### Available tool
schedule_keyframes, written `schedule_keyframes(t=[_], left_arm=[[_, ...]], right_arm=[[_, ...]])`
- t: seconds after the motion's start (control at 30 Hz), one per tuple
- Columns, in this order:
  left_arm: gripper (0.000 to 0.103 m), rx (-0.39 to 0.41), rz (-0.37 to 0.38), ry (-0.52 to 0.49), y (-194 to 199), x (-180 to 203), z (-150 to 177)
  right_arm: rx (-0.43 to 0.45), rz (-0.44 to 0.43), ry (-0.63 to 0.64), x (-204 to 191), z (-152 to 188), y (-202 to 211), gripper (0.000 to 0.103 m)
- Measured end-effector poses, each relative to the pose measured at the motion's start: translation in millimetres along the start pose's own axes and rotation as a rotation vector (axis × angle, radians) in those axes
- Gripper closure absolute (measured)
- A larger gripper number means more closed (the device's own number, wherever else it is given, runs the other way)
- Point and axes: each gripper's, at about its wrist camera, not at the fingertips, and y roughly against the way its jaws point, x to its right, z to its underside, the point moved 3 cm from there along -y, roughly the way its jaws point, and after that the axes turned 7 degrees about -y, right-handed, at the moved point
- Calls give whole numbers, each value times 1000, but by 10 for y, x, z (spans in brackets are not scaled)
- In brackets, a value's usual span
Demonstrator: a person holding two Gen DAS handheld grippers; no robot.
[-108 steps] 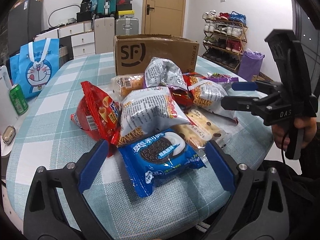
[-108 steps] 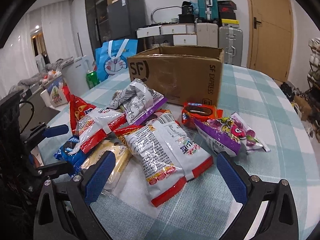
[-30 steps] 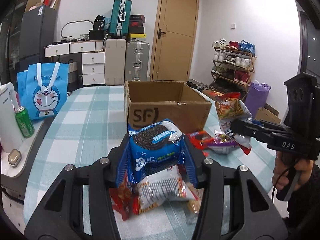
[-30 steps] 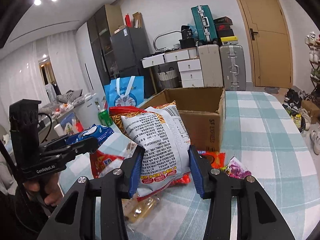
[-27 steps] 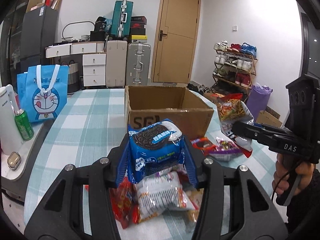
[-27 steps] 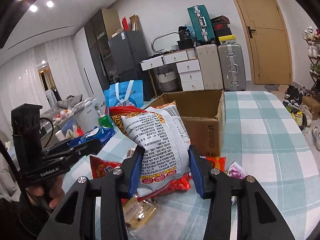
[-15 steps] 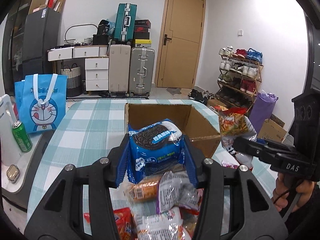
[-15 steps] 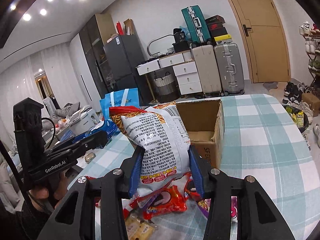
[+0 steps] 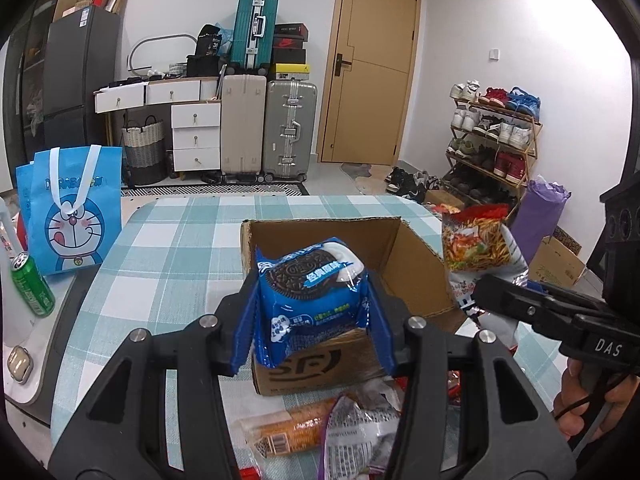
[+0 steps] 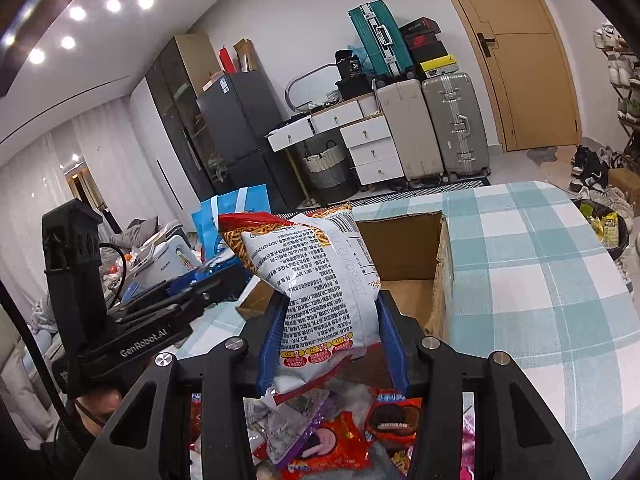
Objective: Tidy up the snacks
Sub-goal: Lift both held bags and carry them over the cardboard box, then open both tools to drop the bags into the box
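My left gripper (image 9: 312, 320) is shut on a blue Oreo cookie pack (image 9: 310, 292), held above the near wall of the open cardboard box (image 9: 404, 256). In the right wrist view my right gripper (image 10: 332, 340) is shut on a white and red noodle-snack bag (image 10: 320, 276), raised in front of the same cardboard box (image 10: 404, 248). That snack bag (image 9: 476, 244) also shows at the right of the left wrist view, beside the box's right wall. Loose snack packs (image 10: 344, 432) lie on the checked tablecloth (image 10: 532, 280) below both grippers.
A blue cartoon bag (image 9: 74, 208) and a green can (image 9: 32, 284) stand at the table's left edge. Suitcases (image 9: 288, 128), drawers and a shoe rack (image 9: 492, 128) line the room behind. A person's hand (image 9: 592, 404) grips the right tool's handle.
Both grippers have lifted their packs and carried them forward to the cardboard box, which now looks nearer and shows its inside. The snack pile has slid down under the grippers.
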Motion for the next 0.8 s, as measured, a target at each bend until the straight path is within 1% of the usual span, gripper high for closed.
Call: schedule_keyframes(t=[0.17,0.3,0.47,0.8], left_arm=[[57,-17,0,7,-215,-29,-10],[57,-36,-4,3,-373,-31,30],[57,-68,-3,10,-548,-62,95],[57,-104,-48,-20,-752,-107,169]], right_arm=[[-1,18,-8,30,-122,-109,58],[-14,11,-42,106,-196,-217,58],[-37,37,-34,125,-193,-359,58],[-63,69,-57,174,-231,-582,58]])
